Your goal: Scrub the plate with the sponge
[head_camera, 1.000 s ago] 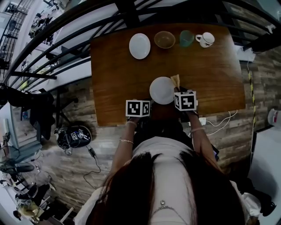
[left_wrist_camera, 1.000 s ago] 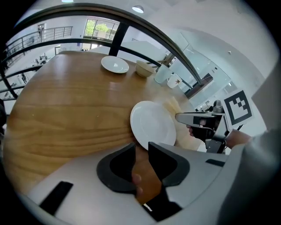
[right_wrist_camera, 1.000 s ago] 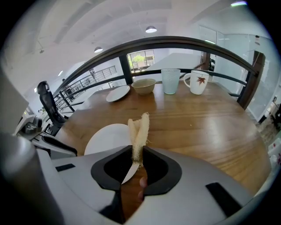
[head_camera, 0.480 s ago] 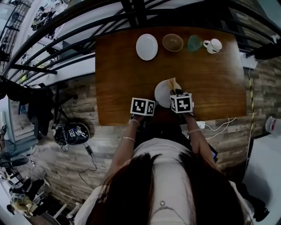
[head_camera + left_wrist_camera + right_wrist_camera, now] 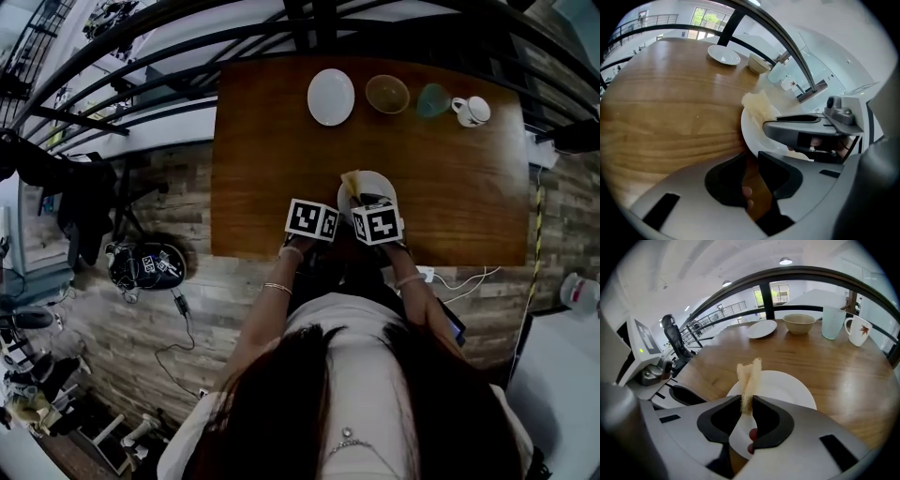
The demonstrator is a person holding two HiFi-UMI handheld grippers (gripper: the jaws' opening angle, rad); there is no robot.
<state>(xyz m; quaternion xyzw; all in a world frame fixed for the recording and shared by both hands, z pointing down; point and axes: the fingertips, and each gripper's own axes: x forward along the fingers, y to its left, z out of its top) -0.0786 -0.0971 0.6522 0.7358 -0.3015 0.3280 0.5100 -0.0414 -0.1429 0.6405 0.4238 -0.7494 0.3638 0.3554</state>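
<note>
The left gripper (image 5: pixel 750 164) is nearest, by the table's (image 5: pixel 825 366) near edge. Its jaws stand a narrow gap apart, and only table wood shows between them. The plate's (image 5: pixel 787 385) rim reaches their tips, but whether they touch it cannot be made out.

Just to its right, the right gripper (image 5: pixel 747 404) has its jaws clamped on the sponge (image 5: pixel 749 376), which is squeezed thin between them. The sponge's free end stands up past the tips, over the left part of the plate toward its far rim.

The plate lies flat on the table near the middle of the near edge. It looks white and bare, with no suds, water or food on it.

My judgement is that the scrubbing is at most just under way. The sponge is gripped and brought to the plate, and most of the plate's face is left to go over.

Along the far edge, from left to right, stand:
- a second plate (image 5: pixel 761 328), bare
- a bowl (image 5: pixel 799 323), with nothing seen inside
- a clear glass (image 5: pixel 833 322), seemingly empty
- a mug (image 5: pixel 858 330) toward the far right corner, whose inside is not visible
</note>
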